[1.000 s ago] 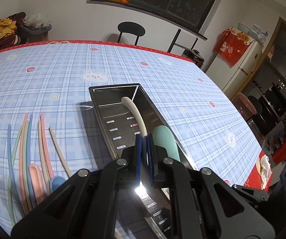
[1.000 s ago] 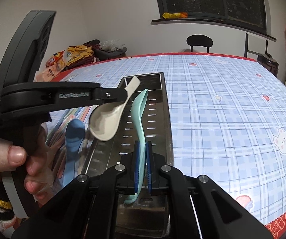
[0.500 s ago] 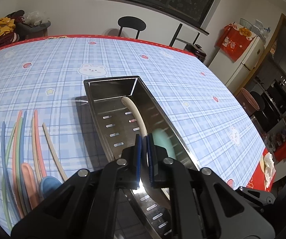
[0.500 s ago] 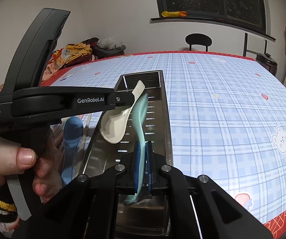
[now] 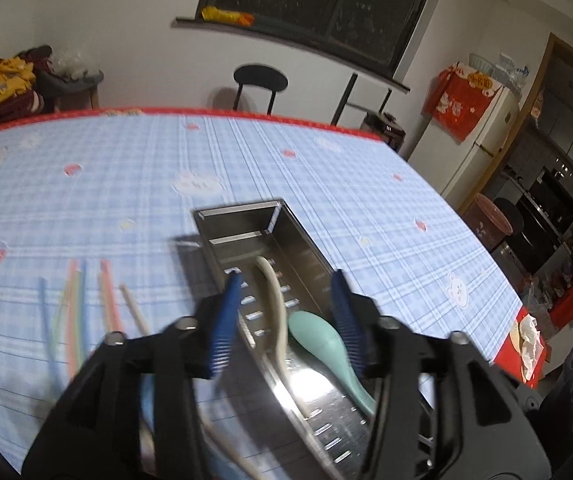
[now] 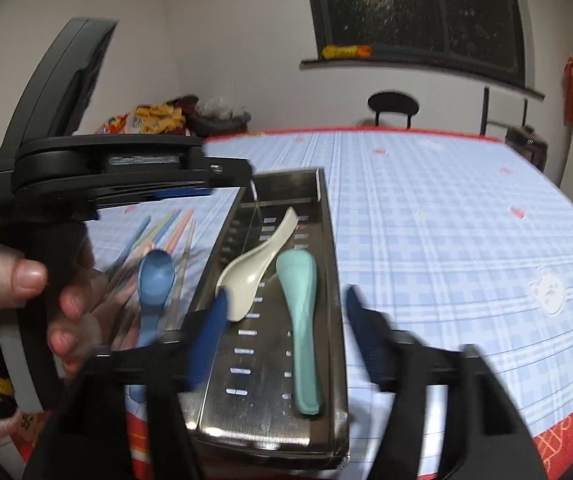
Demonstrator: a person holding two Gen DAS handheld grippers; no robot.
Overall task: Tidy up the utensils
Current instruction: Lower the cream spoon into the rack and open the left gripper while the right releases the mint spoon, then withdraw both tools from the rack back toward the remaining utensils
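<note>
A steel perforated tray (image 5: 242,220) (image 6: 286,184) stands on the blue checked tablecloth. A cream spoon (image 6: 254,268) (image 5: 274,300) and a teal spoon (image 6: 302,320) (image 5: 326,344) lie side by side inside it, free of any pads. My left gripper (image 5: 288,280) hovers over the tray with its jaws opening and nothing pressed between them; from the right wrist it shows side-on as the left gripper (image 6: 242,178). My right gripper (image 6: 286,296) is over the tray's near end, jaws opening, well apart from the teal spoon below.
Left of the tray lie several coloured chopsticks (image 5: 74,304) (image 6: 166,228) and a blue spoon (image 6: 154,280). A person's hand (image 6: 18,288) grips the left gripper's handle. A black chair (image 5: 260,80) stands behind the table's far red edge.
Both grippers went from shut to wide apart. The cream spoon dropped from the left gripper and the teal spoon from the right; both now rest in the tray. The left gripper rose a little.
</note>
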